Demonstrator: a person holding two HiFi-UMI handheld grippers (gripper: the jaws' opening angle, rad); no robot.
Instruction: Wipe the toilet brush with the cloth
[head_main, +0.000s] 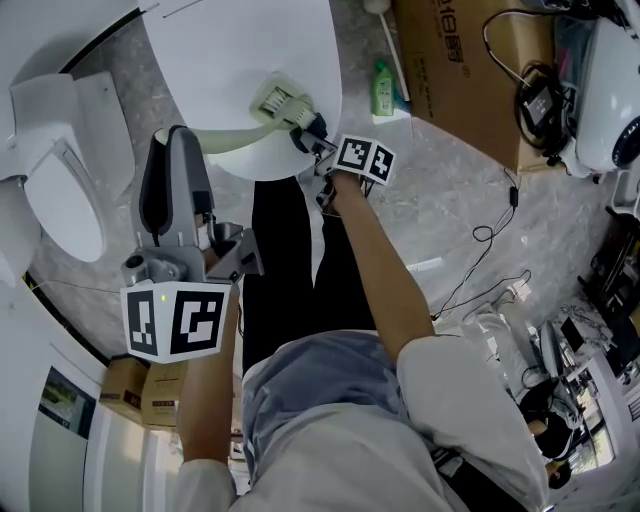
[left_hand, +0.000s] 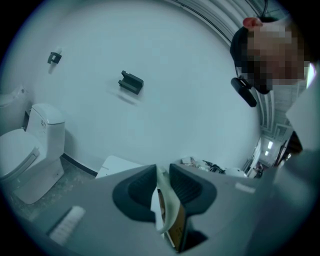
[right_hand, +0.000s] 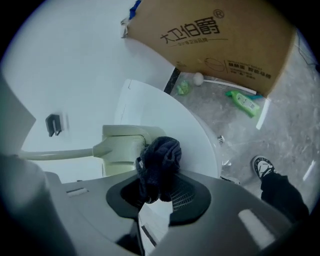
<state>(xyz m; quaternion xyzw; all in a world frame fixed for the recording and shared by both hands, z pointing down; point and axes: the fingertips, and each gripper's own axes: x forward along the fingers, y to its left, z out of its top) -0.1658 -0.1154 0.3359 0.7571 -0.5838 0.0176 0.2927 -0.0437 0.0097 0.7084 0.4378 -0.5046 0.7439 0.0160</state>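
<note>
The right gripper (right_hand: 159, 189) is shut tight on a dark blue cloth (right_hand: 160, 157). The cloth is all bunched up and sticks out past the two dark pads. It presses on the head of the toilet brush (right_hand: 125, 144), on the side next to the gripper. The brush is pale green. Its long handle runs off to the left.

The left gripper (left_hand: 161, 189) is shut on the thin end of that handle, which stands up between its two pads. In the head view this gripper is low on the left and the right one is higher up, near the middle.

The brush head is over a big white curved surface (head_main: 240, 50). I cannot tell if it touches it.

A white toilet (head_main: 60, 180) stands far to the left. The floor (head_main: 450, 210) is grey and speckled. On it, past the white surface, lies a small green bottle (head_main: 383, 90), next to a big brown cardboard box (head_main: 450, 60). A black shoe (right_hand: 261, 166) stands on the floor at the right.
</note>
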